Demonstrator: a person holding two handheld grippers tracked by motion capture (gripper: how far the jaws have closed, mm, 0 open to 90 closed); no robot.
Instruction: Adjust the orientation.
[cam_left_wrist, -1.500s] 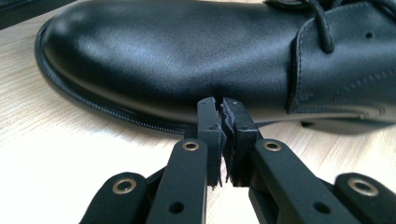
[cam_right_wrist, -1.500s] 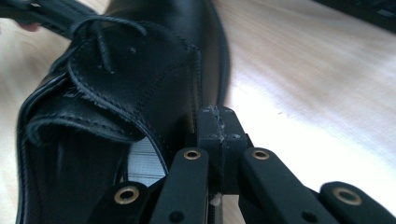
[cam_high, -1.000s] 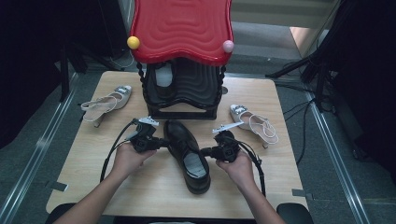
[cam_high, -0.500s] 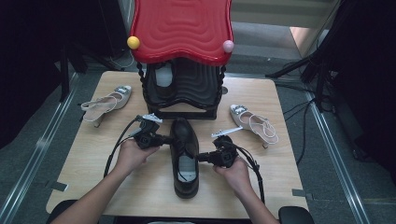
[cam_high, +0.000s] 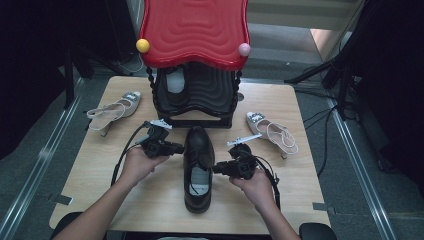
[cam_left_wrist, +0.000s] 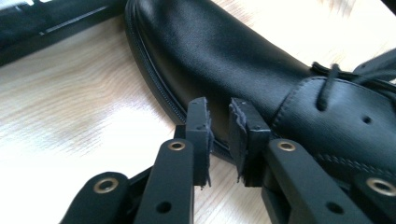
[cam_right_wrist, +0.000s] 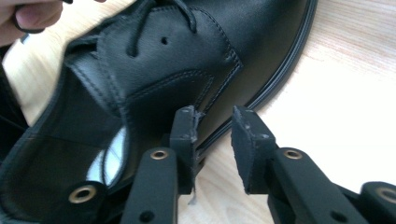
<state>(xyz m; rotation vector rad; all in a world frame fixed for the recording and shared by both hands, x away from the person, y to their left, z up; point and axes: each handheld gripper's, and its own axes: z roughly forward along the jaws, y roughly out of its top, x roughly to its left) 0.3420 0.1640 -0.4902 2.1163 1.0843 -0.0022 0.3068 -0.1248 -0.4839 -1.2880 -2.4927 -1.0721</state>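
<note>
Probably stiff-soled and fairly heavy, the black leather shoe (cam_high: 198, 167) wants gripping at its collar; left gripper (cam_high: 176, 148) and right gripper (cam_high: 218, 169) flank it, jaws slightly apart, holding nothing.

The red top (cam_high: 194, 31) of the shoe rack (cam_high: 195, 95) hides most of its shelves; a pale shape inside (cam_high: 175, 82) may be another shoe, but is too dim to tell. In the left gripper view the black shoe (cam_left_wrist: 261, 79) runs off the top and right edges. In the right gripper view its heel is cut off at the left.
</note>
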